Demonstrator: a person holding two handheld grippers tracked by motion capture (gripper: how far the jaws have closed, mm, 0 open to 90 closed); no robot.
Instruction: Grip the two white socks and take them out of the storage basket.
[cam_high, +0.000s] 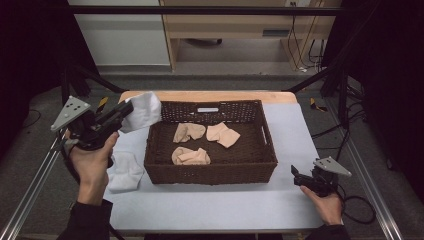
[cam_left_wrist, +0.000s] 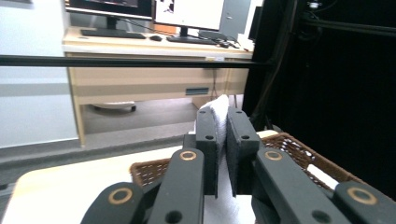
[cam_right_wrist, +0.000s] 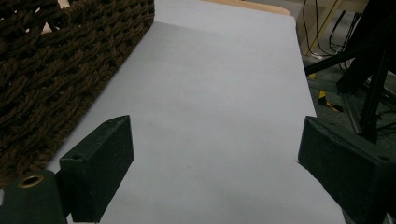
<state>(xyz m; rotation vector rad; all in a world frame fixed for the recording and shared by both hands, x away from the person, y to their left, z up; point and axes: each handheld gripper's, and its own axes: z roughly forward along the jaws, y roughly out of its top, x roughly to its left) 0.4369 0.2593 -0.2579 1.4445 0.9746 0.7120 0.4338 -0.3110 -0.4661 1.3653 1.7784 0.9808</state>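
Left gripper (cam_high: 121, 111) is clamped on a white sock (cam_high: 143, 111), which I see raised off the table at the basket's far-left corner; in the left gripper view the sock (cam_left_wrist: 218, 116) is squeezed between the two black pads, with only a thin strip of fabric showing between them and more cloth hanging below. Wicker basket (cam_high: 210, 172) sits mid-table on the grey mat (cam_high: 210, 205). Inside it I count three beige socks: one at the near left (cam_high: 190, 156), two toward the back (cam_high: 189, 132) (cam_high: 223, 134). A second white sock (cam_high: 124, 171) lies flat on the mat just beside the basket's left wall, near my left hand (cam_high: 90, 165). Right gripper (cam_high: 296, 176) rests low at the near right of the mat, apart from the basket; in the right gripper view its jaws stand wide with bare mat (cam_right_wrist: 210, 116) between them and the basket's woven wall (cam_right_wrist: 56, 70) at the left edge.
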